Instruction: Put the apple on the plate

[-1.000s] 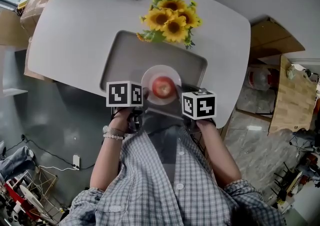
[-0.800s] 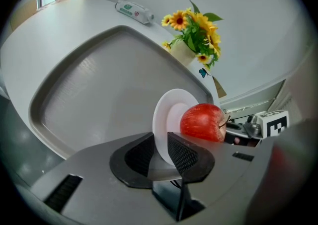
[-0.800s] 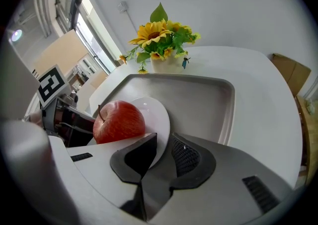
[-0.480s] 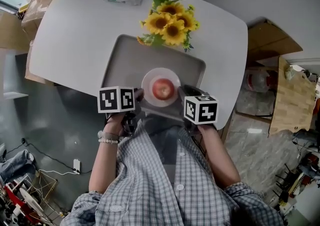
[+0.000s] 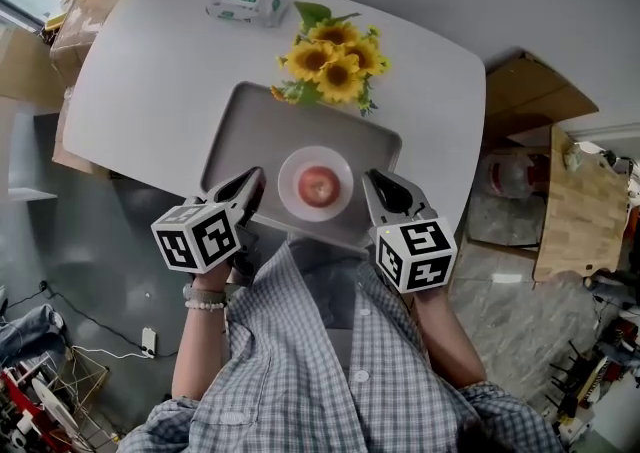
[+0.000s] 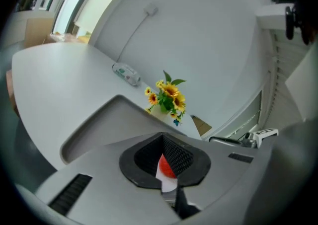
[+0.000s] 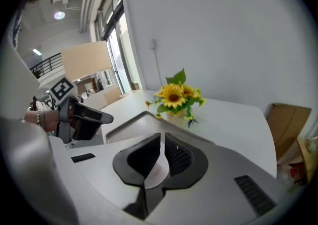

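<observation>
Sunflowers [image 5: 335, 61] and a wipes pack [image 5: 247, 3] sit on the table [image 5: 150, 81].

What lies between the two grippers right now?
The white plate with the red apple on it, in the grey tray; the head view shows it.

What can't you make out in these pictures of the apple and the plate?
- Apple, left gripper view: only a red sliver shows past the jaws of the left gripper, which just closed on nothing.
- Plate, right gripper view: the shut jaws of the right gripper hide most of it, and the apple entirely.
- Packet print, head view: too small to read.
</observation>
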The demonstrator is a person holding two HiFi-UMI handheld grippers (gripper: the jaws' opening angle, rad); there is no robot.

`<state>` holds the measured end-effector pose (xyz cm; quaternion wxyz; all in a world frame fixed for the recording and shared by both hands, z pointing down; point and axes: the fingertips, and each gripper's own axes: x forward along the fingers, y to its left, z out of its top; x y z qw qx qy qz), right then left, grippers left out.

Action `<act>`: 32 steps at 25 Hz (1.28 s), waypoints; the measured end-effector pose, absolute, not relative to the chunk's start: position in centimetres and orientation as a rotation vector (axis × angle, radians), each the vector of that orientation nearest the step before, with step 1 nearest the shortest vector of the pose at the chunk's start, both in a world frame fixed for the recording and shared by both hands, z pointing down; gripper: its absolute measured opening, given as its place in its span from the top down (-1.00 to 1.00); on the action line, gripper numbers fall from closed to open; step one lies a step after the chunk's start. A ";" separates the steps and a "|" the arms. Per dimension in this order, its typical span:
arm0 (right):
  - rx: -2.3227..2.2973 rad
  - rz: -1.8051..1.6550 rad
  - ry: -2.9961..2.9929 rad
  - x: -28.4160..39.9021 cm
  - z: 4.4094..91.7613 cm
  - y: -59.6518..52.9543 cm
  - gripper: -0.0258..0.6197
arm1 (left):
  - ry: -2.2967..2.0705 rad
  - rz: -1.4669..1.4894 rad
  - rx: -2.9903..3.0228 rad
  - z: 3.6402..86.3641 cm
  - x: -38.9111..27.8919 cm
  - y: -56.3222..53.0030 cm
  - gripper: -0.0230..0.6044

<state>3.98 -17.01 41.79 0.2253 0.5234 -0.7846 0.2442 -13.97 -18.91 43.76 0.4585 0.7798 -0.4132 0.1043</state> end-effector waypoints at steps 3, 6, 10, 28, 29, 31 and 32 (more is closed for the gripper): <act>1.504 0.585 -2.250 4.1 38.0 -17.5 0.81 | -1.063 0.247 2.063 40.2 -13.3 -19.4 0.90; 1.536 0.499 -2.325 4.4 34.7 -17.7 0.81 | -1.090 0.216 2.178 36.8 -12.4 -19.6 0.90; 1.538 0.375 -2.358 5.2 31.4 -17.7 0.81 | -1.086 0.191 2.272 33.5 -10.7 -19.4 0.90; 1.590 0.128 -2.539 7.8 23.2 -17.7 0.83 | -1.211 0.022 2.463 25.0 -8.1 -18.3 0.90; 1.588 0.126 -2.547 7.8 23.1 -17.7 0.83 | -1.218 0.031 2.482 24.8 -7.9 -18.2 0.90; 1.583 0.124 -2.559 7.8 22.9 -17.7 0.83 | -1.233 0.060 2.519 24.4 -7.4 -18.1 0.90; 1.581 0.122 -2.564 7.7 22.8 -17.6 0.83 | -1.239 0.072 2.534 24.3 -7.2 -18.0 0.90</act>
